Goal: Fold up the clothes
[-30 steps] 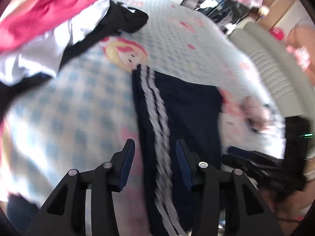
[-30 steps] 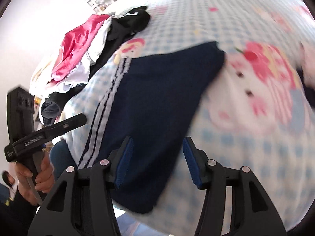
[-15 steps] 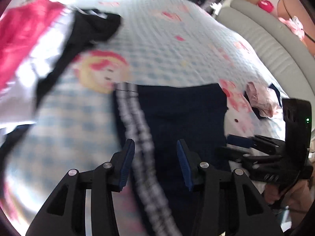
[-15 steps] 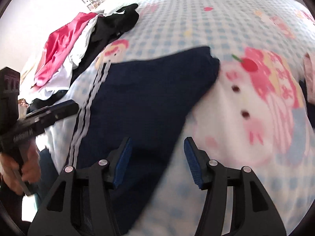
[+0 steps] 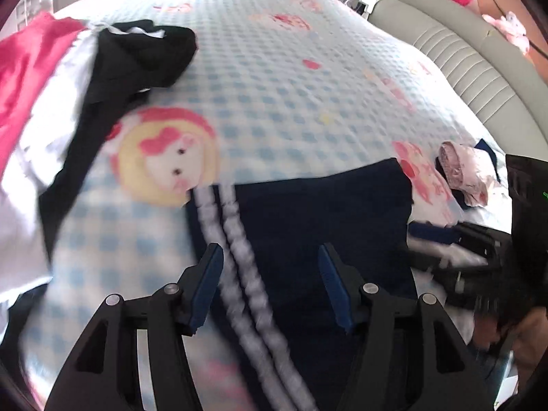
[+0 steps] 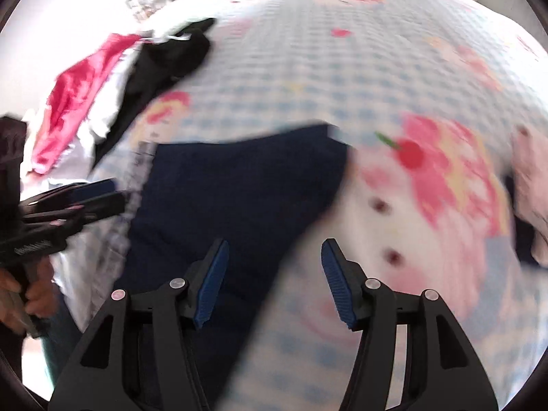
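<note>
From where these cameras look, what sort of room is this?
Most likely a bedroom. The work surface looks like a bed under a blue-and-white checked cartoon-print cover, with a padded beige headboard at its far side. A pile of red, white and black clothes lies beside folded navy white-striped trousers.

The left gripper (image 5: 270, 286) points steeply downward, its jaws parted with nothing pressed between them; they have just been opening wider. The right gripper (image 6: 272, 279) tilts down likewise, jaws apart and empty. A hand (image 6: 32, 299) grips the left gripper's handle.
</note>
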